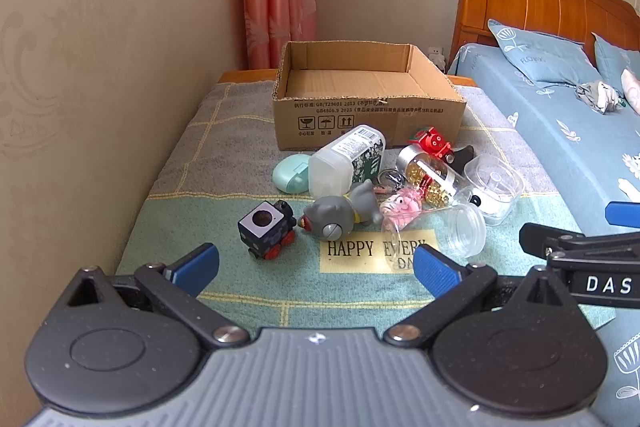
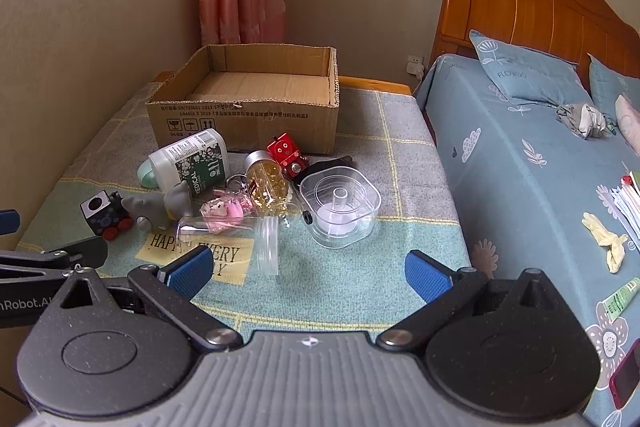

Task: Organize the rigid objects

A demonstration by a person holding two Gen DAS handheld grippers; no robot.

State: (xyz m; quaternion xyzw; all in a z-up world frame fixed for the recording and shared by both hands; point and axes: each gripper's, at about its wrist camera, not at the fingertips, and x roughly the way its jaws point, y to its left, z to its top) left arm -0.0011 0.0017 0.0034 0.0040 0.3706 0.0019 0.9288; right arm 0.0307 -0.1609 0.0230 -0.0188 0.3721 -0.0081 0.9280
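With both the left gripper (image 1: 316, 269) and right gripper (image 2: 308, 269) spread wide and empty, we should take the near black train (image 1: 267, 230) first (it stands apart), squarely, then carry it to the far cardboard box (image 1: 360, 123).

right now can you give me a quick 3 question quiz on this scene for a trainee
1. True or false: the brown cardboard box already holds some toys.
2. Which lies nearest the left tongs? A) the black toy train with red wheels B) the square clear plastic container C) the red robot toy
3. Fill in: the white bottle with the green label lies on its ____.

Key:
1. False; only bare cardboard shows inside.
2. A
3. side, just in front of the box.

Both the left tongs and the right tongs are open, holding nothing.
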